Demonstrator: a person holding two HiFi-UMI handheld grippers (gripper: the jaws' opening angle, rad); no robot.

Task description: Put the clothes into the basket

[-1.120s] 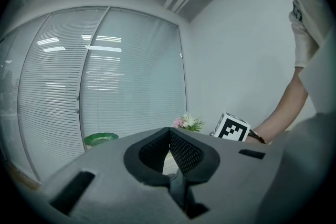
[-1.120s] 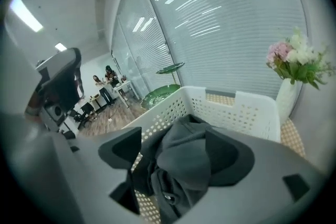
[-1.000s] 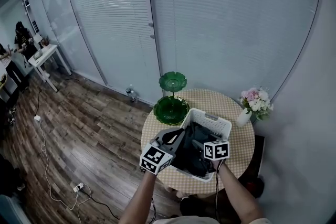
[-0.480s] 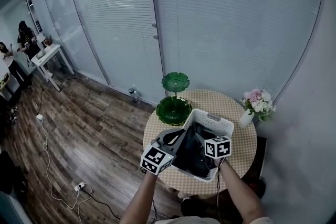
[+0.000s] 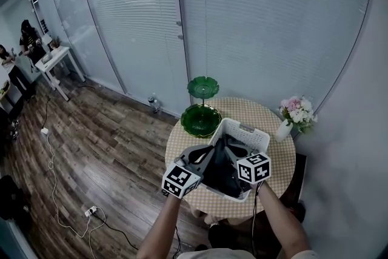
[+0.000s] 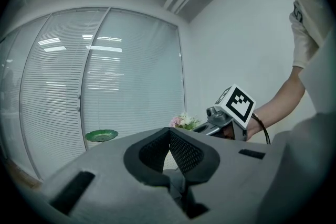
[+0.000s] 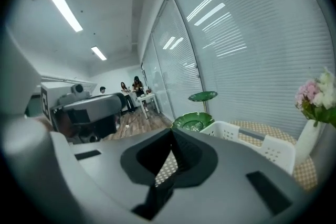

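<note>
Jaws of the right gripper (image 7: 171, 134) have just been closing and now meet on nothing as it lifts clear of the basket (image 5: 251, 137), the left gripper (image 6: 169, 132) is likewise clenched and empty, and the dark clothes (image 5: 223, 178) lie inside the basket, so the task looks done.

Round surface (image 5: 276, 158) with a checked cloth. On its far-left edge sits a green two-tier dish (image 5: 200, 120), and flowers in a white vase (image 5: 295, 112) are on its right edge. Far left of it there's a white side table (image 5: 57, 57), with a power strip (image 5: 91, 211) on the wood floor (image 5: 109, 148).
</note>
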